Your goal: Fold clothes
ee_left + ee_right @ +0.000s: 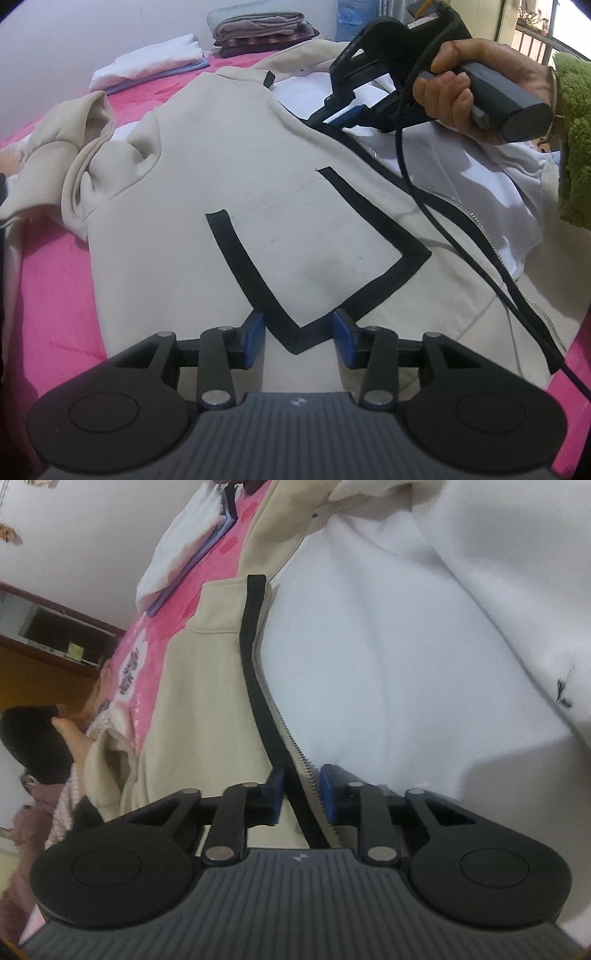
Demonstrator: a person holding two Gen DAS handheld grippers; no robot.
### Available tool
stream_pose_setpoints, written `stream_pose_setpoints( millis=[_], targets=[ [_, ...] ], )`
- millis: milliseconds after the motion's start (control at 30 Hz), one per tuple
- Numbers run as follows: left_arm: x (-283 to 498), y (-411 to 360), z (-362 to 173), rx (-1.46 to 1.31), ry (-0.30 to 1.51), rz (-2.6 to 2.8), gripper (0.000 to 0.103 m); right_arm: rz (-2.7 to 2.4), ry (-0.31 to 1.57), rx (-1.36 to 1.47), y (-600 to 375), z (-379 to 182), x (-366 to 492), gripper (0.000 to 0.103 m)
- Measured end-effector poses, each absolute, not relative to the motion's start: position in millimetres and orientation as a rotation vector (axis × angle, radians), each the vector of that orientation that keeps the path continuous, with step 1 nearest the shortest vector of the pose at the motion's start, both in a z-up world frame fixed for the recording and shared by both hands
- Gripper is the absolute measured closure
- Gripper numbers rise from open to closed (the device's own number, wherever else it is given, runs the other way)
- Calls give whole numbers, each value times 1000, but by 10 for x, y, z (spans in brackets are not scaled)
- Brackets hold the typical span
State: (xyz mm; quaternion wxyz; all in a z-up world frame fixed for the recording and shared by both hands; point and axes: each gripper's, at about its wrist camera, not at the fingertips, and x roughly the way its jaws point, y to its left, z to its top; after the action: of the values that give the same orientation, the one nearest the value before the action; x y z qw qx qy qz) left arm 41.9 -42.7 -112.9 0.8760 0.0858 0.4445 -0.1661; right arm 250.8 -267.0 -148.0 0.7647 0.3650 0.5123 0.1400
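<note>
A beige zip jacket (pixel 221 166) with black trim lies spread on the pink bed (pixel 55 295), its front flap turned back to show the white lining (pixel 480 177). My left gripper (pixel 299 339) hovers low over the hem. Its blue pads stand apart on either side of the black-trimmed pocket corner (pixel 295 332) and do not press it. My right gripper (pixel 303 790) pinches the jacket's zip edge (pixel 258 686), with the black trim and metal teeth running between its pads. The left wrist view shows the right gripper (pixel 351 110) farther up the zip, held by a hand (pixel 461 99).
Folded white clothes (pixel 147 62) and a brown stack (pixel 258 29) sit at the bed's far end by the wall. A black cable (pixel 461 240) trails across the jacket. A green fuzzy sleeve (pixel 572 147) is at right. Another person (pixel 33 746) sits beside the bed.
</note>
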Motion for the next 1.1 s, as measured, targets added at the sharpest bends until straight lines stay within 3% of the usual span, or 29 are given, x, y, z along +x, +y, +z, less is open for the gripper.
stream_pose_setpoints(
  millis=[133, 233, 367, 467, 633, 833, 1033, 1100],
  targets=[
    [405, -432, -1126, 186, 923, -346, 60, 316, 1029, 872, -2710, -1460, 2404, 97],
    [399, -440, -1127, 196, 918, -345, 60, 313, 894, 724, -2603, -1281, 2228, 98],
    [382, -453, -1124, 210, 913, -344, 60, 256, 753, 200, -2139, -1137, 1990, 97],
    [385, -457, -1127, 218, 912, -344, 60, 238, 764, -124, -1823, -1307, 1945, 94],
    [376, -456, -1121, 222, 912, -343, 59, 199, 812, -24, -2012, -1136, 2065, 85],
    [358, -490, -1115, 242, 908, -340, 59, 200, 696, 122, -2176, -792, 2141, 85],
    [342, -509, -1121, 260, 895, -332, 58, 263, 871, 118, -1879, -1378, 2618, 88],
    [347, -497, -1118, 250, 896, -330, 57, 249, 871, 149, -1860, -1291, 2646, 87]
  ],
)
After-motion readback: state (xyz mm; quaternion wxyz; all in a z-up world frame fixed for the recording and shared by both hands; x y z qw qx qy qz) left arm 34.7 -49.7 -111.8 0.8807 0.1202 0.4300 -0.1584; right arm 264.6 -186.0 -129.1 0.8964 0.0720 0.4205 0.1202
